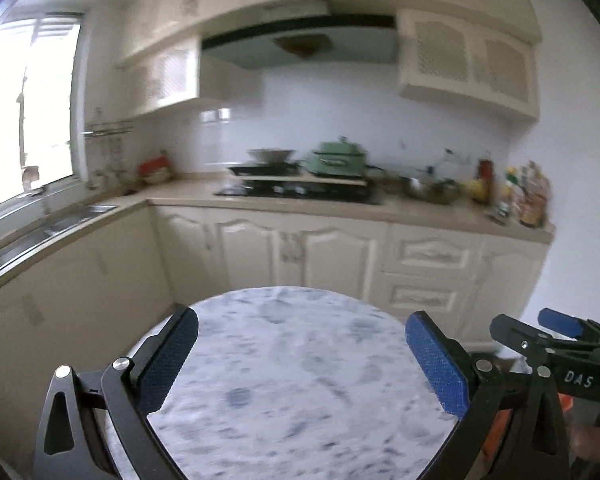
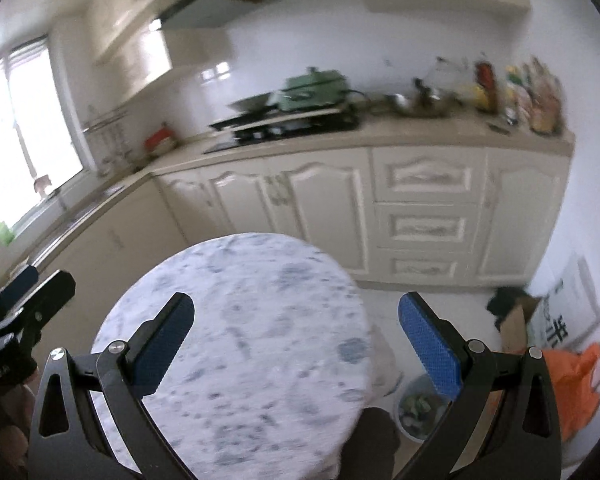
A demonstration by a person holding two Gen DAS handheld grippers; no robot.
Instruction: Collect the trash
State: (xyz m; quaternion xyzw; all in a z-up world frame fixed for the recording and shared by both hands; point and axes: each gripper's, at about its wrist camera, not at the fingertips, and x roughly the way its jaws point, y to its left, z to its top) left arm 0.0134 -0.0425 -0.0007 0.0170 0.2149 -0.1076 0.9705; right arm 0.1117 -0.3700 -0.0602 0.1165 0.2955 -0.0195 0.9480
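Down on the floor at the near right, beside the round counter (image 2: 235,320), sat the likeliest trash: a small bin (image 2: 414,412) with greenish scraps inside, an orange plastic bag (image 2: 576,380) just right of it, and a brown cardboard piece (image 2: 514,320) with a dark lump behind it, leaning near the white wall. They seemed gathered there as a household waste corner, kept clear of the cooking area, though blur made the contents hard to read.

That marbled top itself looked bare, with nothing on it to pick up, so I judged the collecting had yet to start and the first reach would go down and right.

Both tools were held level above the counter, pointing toward the far cabinets (image 2: 340,200), probably a ready pose before turning to the floor. On the right tool (image 2: 295,344) the jaws were spread wide, blue pads facing each other with only the tabletop between them, gripping nothing. For the left tool (image 1: 302,354), the same held: wide apart, empty, touching nothing. Each showed at the edge of the other's view.
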